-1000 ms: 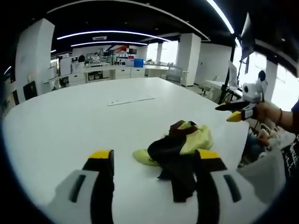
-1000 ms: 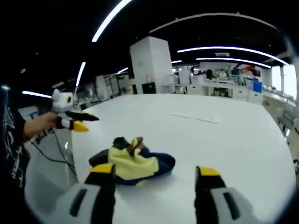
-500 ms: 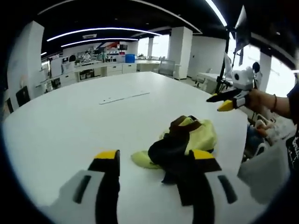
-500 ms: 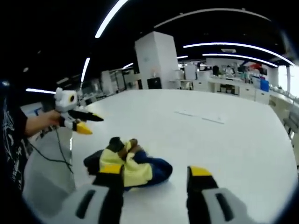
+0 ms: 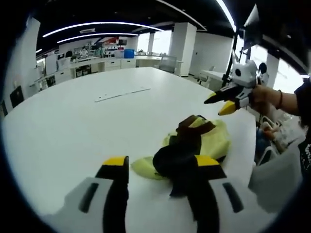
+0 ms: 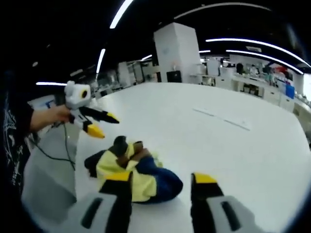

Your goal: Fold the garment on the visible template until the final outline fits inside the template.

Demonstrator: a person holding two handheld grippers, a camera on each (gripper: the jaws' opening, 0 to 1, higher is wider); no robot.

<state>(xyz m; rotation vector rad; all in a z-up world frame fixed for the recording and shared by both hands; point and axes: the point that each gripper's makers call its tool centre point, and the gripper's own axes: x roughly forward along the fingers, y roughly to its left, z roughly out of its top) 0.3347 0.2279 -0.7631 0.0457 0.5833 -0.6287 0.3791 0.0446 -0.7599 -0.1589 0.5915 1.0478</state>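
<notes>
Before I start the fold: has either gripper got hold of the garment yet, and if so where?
Nothing is held. The left gripper and right gripper are both open above the white table; the crumpled garment lies untouched.

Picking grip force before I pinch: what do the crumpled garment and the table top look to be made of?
The garment looks like soft fabric, yellow, navy and brown: it bunches in loose folds, matte. The table looks like a hard, smooth white top, perhaps laminate, with a faint sheen. Both grippers, left and right, hang open.
</notes>
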